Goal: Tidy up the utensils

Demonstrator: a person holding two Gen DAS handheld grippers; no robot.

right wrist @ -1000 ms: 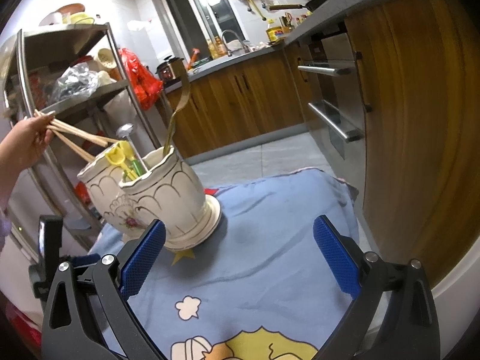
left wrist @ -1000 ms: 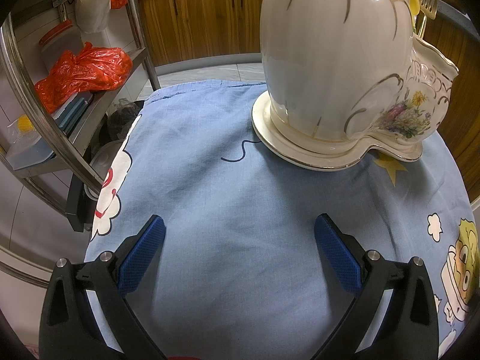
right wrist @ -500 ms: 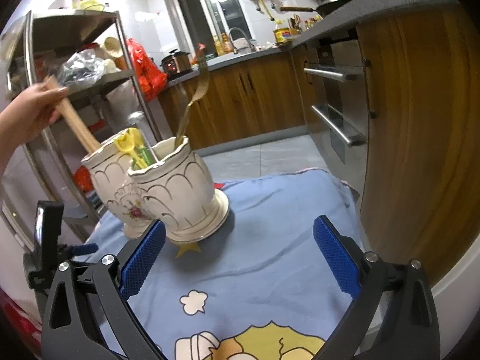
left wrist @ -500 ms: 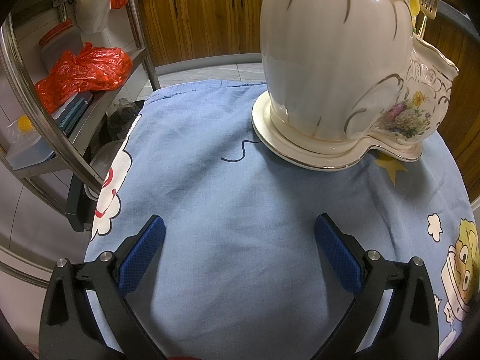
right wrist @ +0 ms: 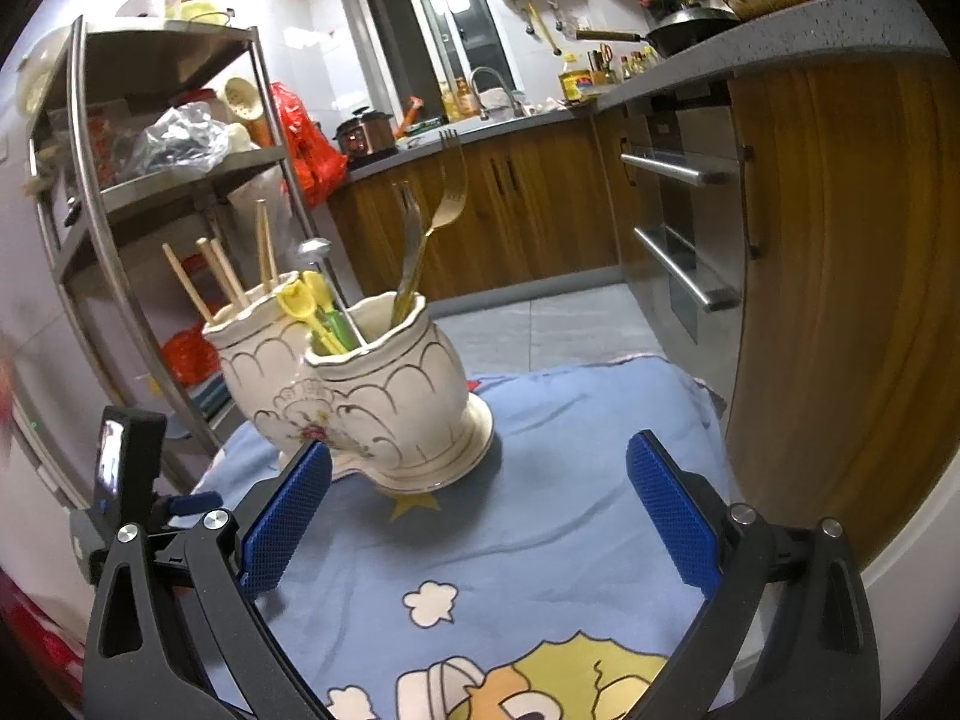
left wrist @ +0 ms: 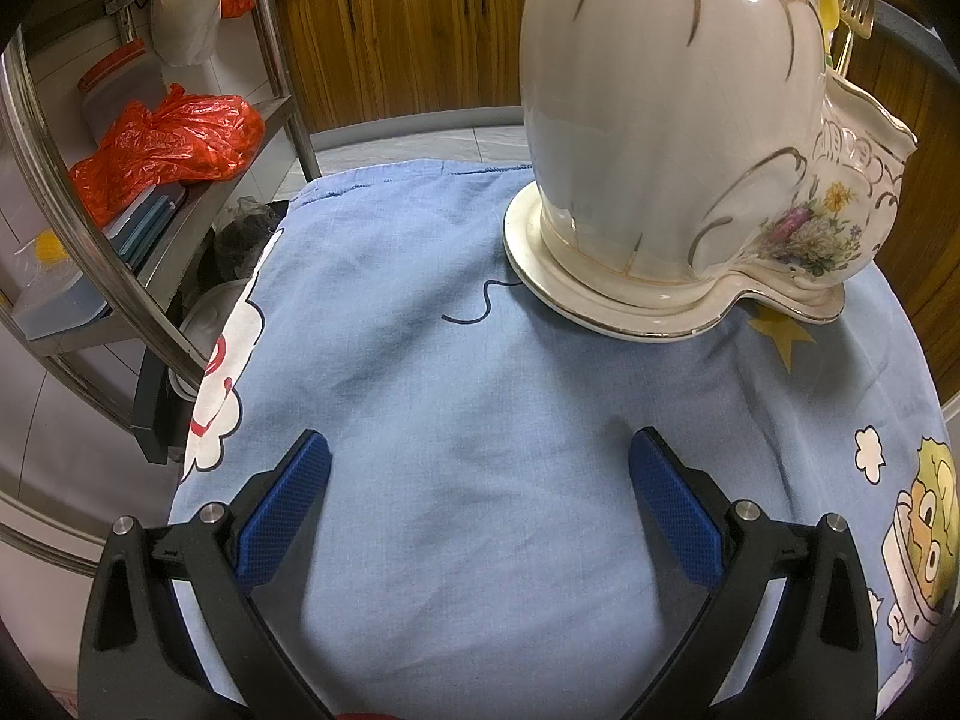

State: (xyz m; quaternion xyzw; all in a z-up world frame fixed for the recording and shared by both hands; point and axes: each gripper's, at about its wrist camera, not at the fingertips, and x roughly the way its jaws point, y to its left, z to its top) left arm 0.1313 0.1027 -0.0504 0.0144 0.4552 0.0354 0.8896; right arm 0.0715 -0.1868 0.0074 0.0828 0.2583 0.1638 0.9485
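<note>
The hand that held the chopsticks a moment ago has left the right wrist view, and the chopsticks (right wrist: pixel 231 276) now stand in the rear compartment of the holder (right wrist: pixel 384 396), leaning to different sides; the right tongs (right wrist: pixel 479 516) have also risen and tilted a little, so the holder shows lower and nearer the middle than before. The left view is unchanged. The holder is a cream ceramic piece with gold lines and a flower print, and it stands upright on the desk (right wrist: pixel 540 480), which is covered with a blue cartoon cloth (left wrist: pixel 480 420). In its front compartment there are two forks (right wrist: pixel 429 240), one golden, both with the tines up. Between the two compartments I see yellow and green plastic utensils (right wrist: pixel 312 312) and a metal spoon (right wrist: pixel 315 252). The right tongs are wide apart and hold nothing; they hover above the cloth, pointing level toward the holder, which is near but apart from them. The left tongs (left wrist: pixel 480 501) are also wide apart and empty, low above the cloth, with the holder (left wrist: pixel 672 120) large in front and to the right, not touching. From this side the top of a fork (left wrist: pixel 855 6) shows behind the holder. A metal shelf (right wrist: pixel 150 180) with bags stands at the left of the desk.
</note>
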